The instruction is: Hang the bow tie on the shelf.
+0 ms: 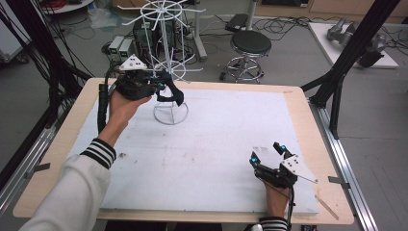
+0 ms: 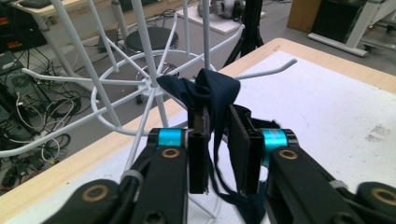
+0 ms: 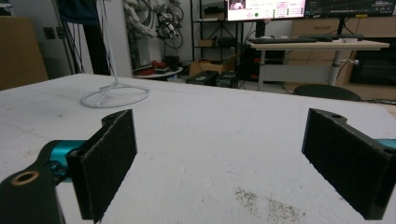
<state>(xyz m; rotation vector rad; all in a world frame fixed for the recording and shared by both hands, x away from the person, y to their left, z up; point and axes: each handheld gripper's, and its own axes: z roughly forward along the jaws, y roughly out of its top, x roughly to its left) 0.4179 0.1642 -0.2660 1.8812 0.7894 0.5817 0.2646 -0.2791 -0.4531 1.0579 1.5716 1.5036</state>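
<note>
While the left tool (image 2: 219, 154) holds a dark cloth strip (image 2: 212, 93) clamped between its jaws up at the white wire rack (image 1: 166, 72), likely to hook it on, the right tool (image 1: 269, 159) rests low on the worktop (image 1: 216, 144), jaws wide apart, holding nothing.

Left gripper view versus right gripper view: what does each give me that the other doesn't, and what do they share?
The left gripper view alone shows the dark cloth pinched between the left gripper jaws, draped at the wire hooks of the white rack, with a stool on the floor behind. The right gripper view alone shows the right gripper with jaws wide apart and nothing between them, the rack's ring base standing on the table, and a monitor and desk beyond. Both show the white table top and part of the rack.
</note>
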